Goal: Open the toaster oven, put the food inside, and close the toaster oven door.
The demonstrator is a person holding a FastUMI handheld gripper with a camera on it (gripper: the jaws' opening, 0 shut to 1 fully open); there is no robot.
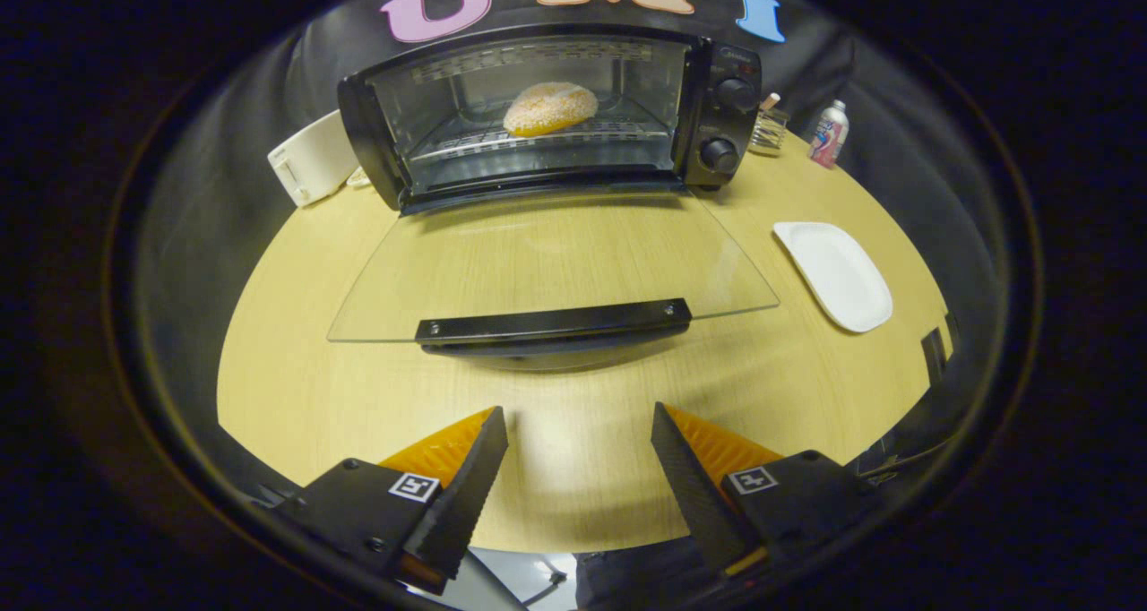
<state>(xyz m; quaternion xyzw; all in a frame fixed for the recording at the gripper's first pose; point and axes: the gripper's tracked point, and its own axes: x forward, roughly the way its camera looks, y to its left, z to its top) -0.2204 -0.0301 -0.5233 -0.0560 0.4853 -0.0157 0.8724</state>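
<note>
The black toaster oven [726,100] stands at the far side of the wooden table [296,369]. Its glass door [556,262] lies folded down flat toward me, with the black handle [554,322] along its near edge. A round golden bread roll [549,107] rests on the wire rack inside the oven. My gripper [578,432] is open, its two fingers spread wide with nothing between them. The fingertips sit just short of the door handle, above bare table.
A white plate [835,273] lies on the table right of the door. A white appliance [309,157] stands left of the oven. Behind the oven's right side are a small holder [769,127] and a bottle [829,133].
</note>
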